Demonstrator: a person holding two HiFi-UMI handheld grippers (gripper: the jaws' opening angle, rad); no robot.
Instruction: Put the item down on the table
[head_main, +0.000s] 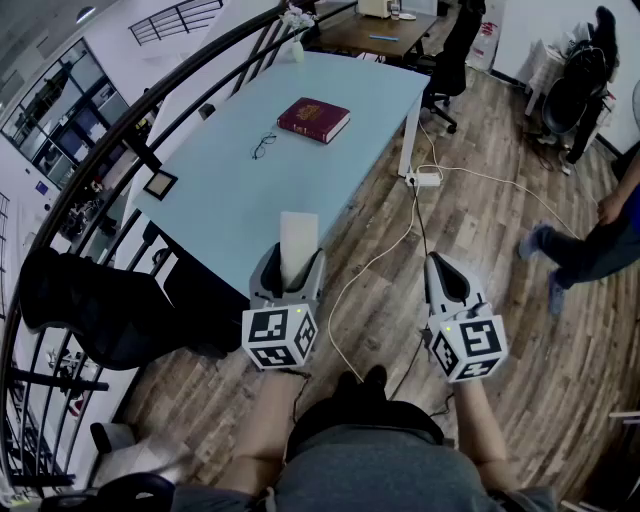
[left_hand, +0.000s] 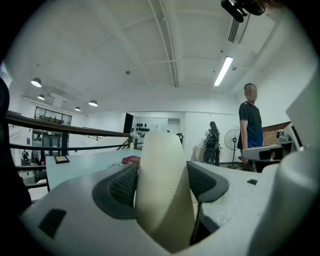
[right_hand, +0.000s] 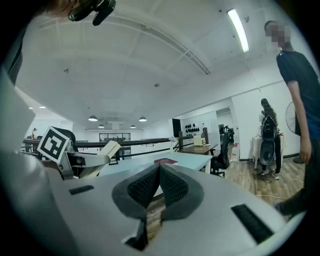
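My left gripper is shut on a pale cream flat box that sticks out forward past its jaws, over the near edge of the light blue table. In the left gripper view the cream box fills the gap between the two dark pads. My right gripper hangs over the wooden floor to the right of the table, its jaws shut with nothing between them. From the right gripper view the left gripper and the box tip show at the left.
On the table lie a dark red book, a pair of glasses and a small framed picture. A black railing curves along the left. Cables run over the floor. A person walks at the right; office chairs stand behind.
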